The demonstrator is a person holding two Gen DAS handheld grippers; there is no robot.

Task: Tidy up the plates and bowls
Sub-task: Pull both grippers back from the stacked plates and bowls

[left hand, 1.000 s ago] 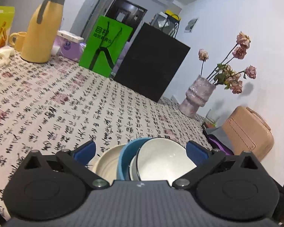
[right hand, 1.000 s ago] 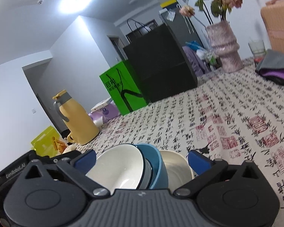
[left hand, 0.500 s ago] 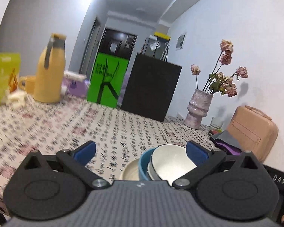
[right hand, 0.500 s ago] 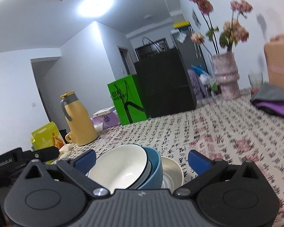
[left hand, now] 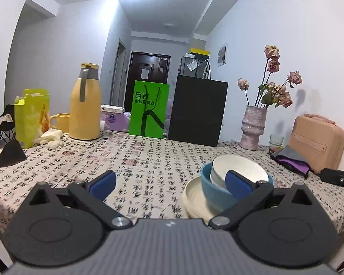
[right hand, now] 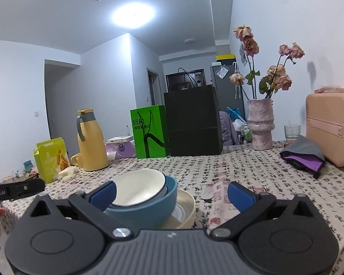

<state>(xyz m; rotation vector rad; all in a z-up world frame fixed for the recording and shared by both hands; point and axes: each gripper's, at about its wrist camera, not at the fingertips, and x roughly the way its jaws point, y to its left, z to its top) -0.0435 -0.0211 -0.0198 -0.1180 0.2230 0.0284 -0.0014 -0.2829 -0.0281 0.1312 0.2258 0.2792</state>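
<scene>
A white bowl (left hand: 238, 168) sits inside a blue bowl (left hand: 214, 191); the blue bowl sits on a cream plate (left hand: 193, 202); the stack is near the front edge of the table (left hand: 149, 160), which has a cloth with black writing. Both bowls tip a little; their open tops face up and lean toward the flower vase (left hand: 252, 128) side. The left gripper (left hand: 170, 182) has its fingers spread wide and holds nothing; the stack is by its right finger. The right gripper (right hand: 170, 193) is spread wide too and holds nothing; the stack is by its left finger. A yellow jug (left hand: 84, 105) stands far back.
</scene>
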